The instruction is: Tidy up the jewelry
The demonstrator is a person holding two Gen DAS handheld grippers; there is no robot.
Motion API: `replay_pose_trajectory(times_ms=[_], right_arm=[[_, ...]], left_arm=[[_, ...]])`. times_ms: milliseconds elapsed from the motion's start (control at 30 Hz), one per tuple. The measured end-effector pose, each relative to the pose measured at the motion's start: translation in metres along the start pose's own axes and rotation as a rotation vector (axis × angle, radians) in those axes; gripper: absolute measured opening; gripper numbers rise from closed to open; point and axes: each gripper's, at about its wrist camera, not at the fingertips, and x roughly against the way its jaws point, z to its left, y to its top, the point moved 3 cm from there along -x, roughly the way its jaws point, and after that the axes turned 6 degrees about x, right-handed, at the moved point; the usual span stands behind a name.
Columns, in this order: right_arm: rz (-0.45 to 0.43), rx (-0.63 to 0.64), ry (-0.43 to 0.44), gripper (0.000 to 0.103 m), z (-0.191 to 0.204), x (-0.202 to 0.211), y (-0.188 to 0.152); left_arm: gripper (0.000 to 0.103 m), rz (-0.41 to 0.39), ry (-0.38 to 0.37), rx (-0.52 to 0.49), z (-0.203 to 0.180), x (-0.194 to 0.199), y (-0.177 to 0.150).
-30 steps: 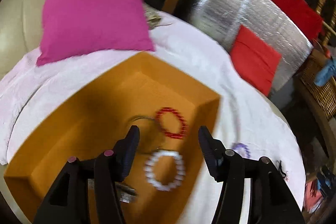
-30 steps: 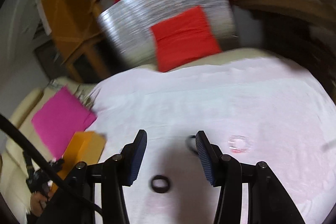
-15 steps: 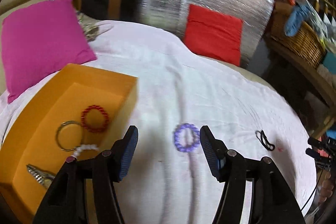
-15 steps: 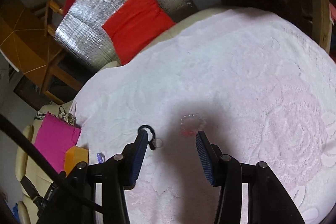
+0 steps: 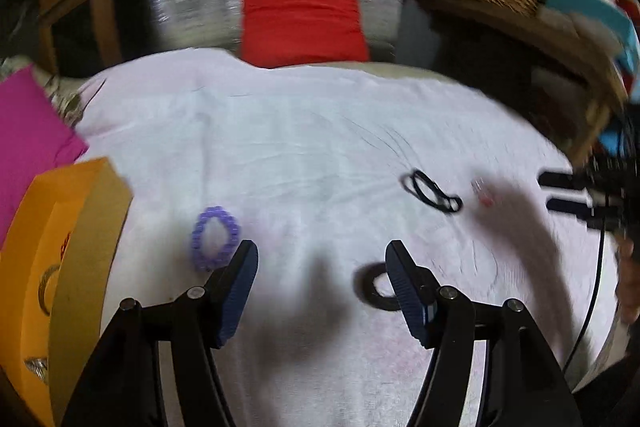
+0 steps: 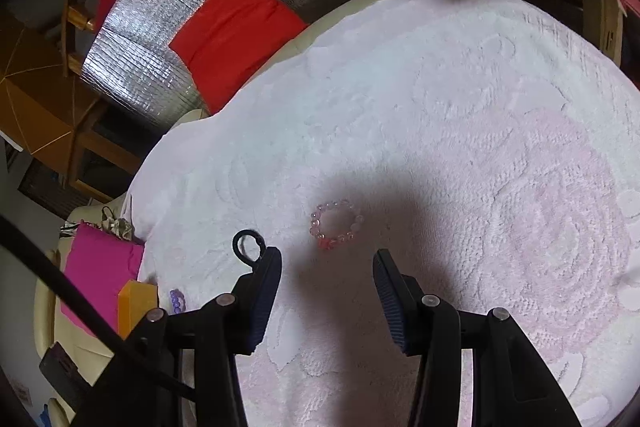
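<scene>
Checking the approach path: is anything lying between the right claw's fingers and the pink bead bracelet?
Right wrist view: only bare white towel separates the open right claw from the pink bead bracelet.

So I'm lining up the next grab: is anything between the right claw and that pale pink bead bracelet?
Nothing visible is. The right claw is open, and the pale pink bead bracelet lies flat on the white cloth just ahead of its fingertips. The black looped cord lies off to the left, beside the left finger, clear of that path.
</scene>
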Motion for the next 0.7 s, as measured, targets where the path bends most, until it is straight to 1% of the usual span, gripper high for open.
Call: replay_pose_trajectory(times_ms=[100, 200, 700], right_arm=[[0.011, -0.005, 0.002, 0.052, 0.000, -0.004, -0.001], [0.013, -0.007, 0.005, 0.052, -0.002, -0.006, 0.000], [0.025, -0.009, 0.000, 0.052, -0.007, -0.007, 0.001]], left_arm=[[0.071, 0.000, 0.018, -0.058, -0.012, -0.003, -0.004], [0.071, 0.004, 0.025, -0.097, -0.020, -0.006, -0.007], [0.071, 0.037, 0.042, -0.144, -0.035, -0.018, -0.014]])
